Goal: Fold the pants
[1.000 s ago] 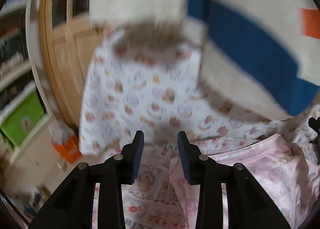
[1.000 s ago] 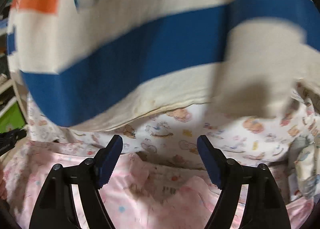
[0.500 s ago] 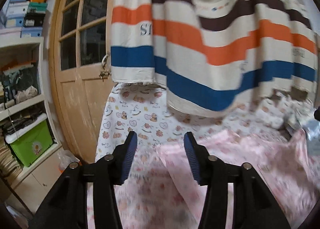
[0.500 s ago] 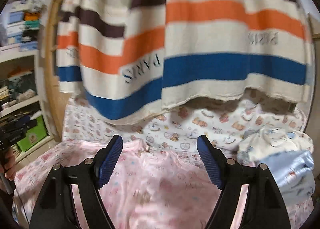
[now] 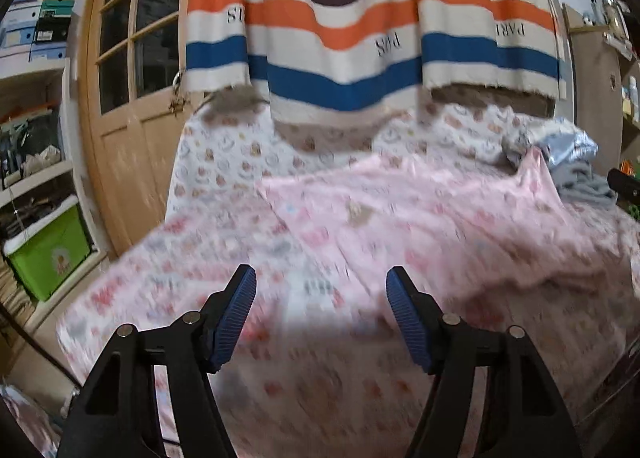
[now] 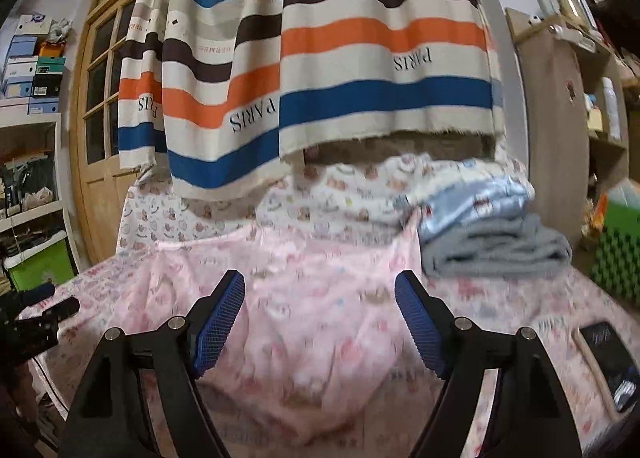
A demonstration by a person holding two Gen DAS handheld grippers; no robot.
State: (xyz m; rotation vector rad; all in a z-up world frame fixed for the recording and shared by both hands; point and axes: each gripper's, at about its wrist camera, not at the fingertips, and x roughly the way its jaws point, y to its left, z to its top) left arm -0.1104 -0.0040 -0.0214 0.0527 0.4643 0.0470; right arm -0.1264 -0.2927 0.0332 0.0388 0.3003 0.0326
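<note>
Pink printed pants [image 5: 420, 218] lie spread flat on the bed, partly blurred; the right wrist view shows the pants [image 6: 312, 298] reaching from the middle toward the folded pile. My left gripper [image 5: 320, 278] hovers over the near left part of the bed, its jaws opening, with nothing between the blue pads. My right gripper [image 6: 320, 282] hangs open above the pants' near edge, also holding nothing. The left gripper's tips [image 6: 40, 310] show at the far left of the right wrist view.
A striped curtain [image 6: 320, 78] hangs over the bed's far end. Folded blue and grey clothes [image 6: 488, 234] sit at the back right. A phone [image 6: 608, 358] lies on the bed's near right. A wooden door [image 5: 132, 118] and a green box [image 5: 48, 250] stand left.
Both grippers have drawn back from the curtain, so the whole bed and pants now show. The left jaws have spread wider. The right jaws kept the same gap.
</note>
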